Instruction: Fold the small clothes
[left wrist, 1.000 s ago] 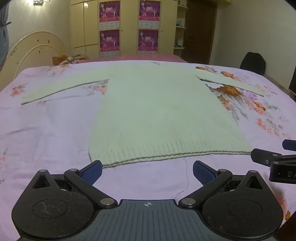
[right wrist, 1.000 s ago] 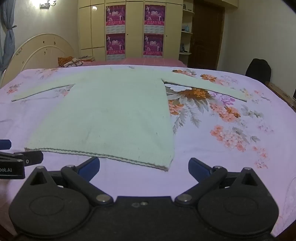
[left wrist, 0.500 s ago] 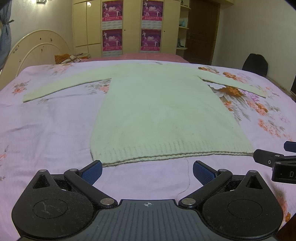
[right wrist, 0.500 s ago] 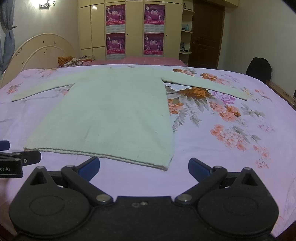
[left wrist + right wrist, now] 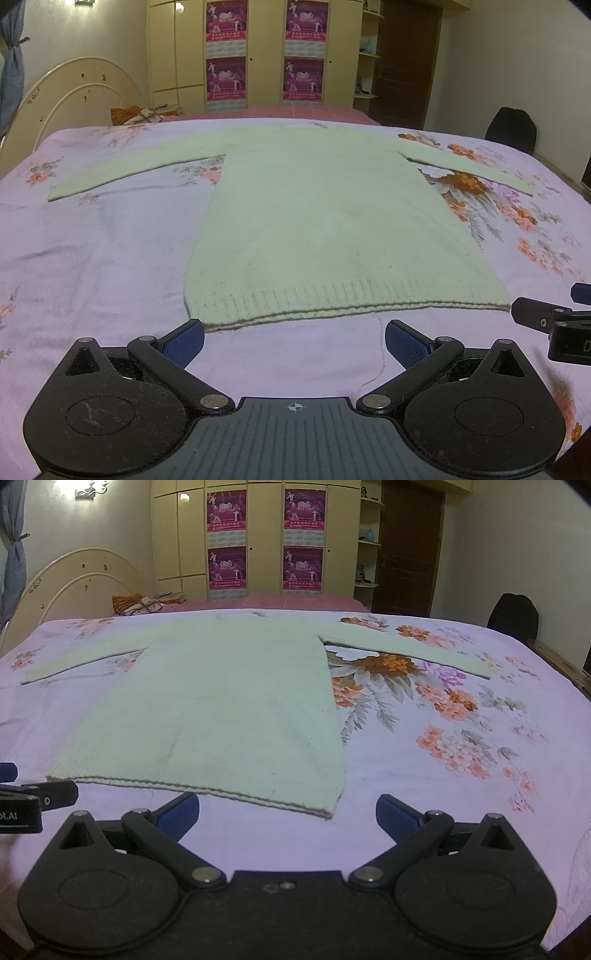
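This is a bedroom in a home. Directly ahead of the open jaws lies a large bed covered by a lilac bedsheet (image 5: 92,258) with printed orange and pink flowers. Beyond the bed, to the left of the jaws, stands a cream arched headboard (image 5: 74,583). Far ahead, against the back wall, there is a tall cream wardrobe (image 5: 192,535) with purple posters (image 5: 227,511) glued on its doors. To the right of it are open shelves (image 5: 369,542) with small items and a dark wooden door (image 5: 410,546). A wall lamp (image 5: 90,487) shines at upper left, and a curtain (image 5: 13,554) hangs at the far left edge.
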`<state>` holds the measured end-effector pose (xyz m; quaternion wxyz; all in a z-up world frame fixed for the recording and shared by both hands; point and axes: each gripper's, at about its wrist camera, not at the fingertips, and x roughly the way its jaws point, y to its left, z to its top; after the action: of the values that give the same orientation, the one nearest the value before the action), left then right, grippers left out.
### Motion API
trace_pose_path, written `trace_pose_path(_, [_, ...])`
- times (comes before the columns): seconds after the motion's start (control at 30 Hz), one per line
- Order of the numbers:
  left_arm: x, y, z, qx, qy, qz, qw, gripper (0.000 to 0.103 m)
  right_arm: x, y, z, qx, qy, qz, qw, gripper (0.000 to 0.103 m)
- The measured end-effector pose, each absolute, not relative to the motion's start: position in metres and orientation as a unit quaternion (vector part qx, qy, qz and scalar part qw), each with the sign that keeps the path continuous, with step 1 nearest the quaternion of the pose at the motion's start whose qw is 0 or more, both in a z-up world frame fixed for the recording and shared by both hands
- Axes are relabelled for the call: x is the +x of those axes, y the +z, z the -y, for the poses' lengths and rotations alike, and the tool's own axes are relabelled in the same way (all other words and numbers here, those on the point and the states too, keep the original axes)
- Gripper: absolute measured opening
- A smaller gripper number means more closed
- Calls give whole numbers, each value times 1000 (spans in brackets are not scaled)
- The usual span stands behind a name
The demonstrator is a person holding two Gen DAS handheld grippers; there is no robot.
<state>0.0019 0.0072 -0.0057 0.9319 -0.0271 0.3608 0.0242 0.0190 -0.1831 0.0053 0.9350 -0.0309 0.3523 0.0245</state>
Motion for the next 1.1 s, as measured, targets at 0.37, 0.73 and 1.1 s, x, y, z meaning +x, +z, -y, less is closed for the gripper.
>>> trace_pose_path(0.37, [1,-6,-9,-29,23,-360,932,103,18,7,182,-31,22,-352,935,102])
trace_pose_path(0.73, [-1,-6,-11,-29,23,-359,933,103,18,5,180,-32,24,-350,936,102])
trace_pose_path(1.1, [-2,-5,-12,-28,24,-359,933,103,16,5,178,-32,27,-348,936,102])
